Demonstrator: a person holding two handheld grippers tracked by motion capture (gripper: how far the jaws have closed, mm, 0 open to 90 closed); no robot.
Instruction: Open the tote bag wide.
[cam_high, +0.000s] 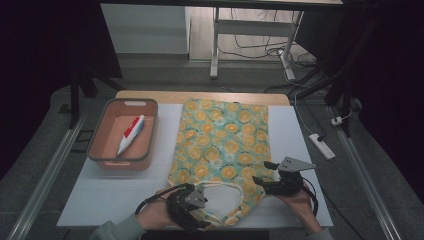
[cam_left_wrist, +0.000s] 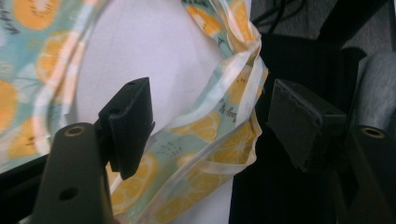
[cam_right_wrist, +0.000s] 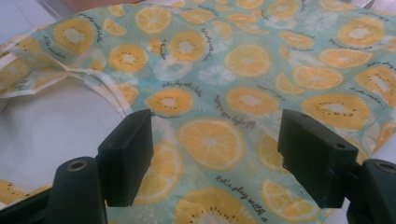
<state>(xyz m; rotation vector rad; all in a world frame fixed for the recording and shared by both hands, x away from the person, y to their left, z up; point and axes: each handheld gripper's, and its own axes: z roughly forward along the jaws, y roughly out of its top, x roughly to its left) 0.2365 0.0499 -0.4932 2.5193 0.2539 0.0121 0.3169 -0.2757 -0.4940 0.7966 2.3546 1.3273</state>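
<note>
Fabric bag (cam_high: 220, 142), soft, light and floppy, is judged best gripped by its handle loop (cam_high: 220, 216) at 6 o'clock. Left gripper (cam_left_wrist: 210, 123) and right gripper (cam_right_wrist: 215, 161) are held open, empty. A basket (cam_high: 150, 127) lies at 10 o'clock.

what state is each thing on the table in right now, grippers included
orange-slice print fabric bag: lying flat, handles toward the person
bag's handle loop: bunched, between the left gripper's open jaws, not clamped
salmon plastic bin: upright, open-topped
red and white tube: lying in the bin
left gripper: open
right gripper: open, over the bag's corner
white power strip: on the floor, cable plugged in
</note>
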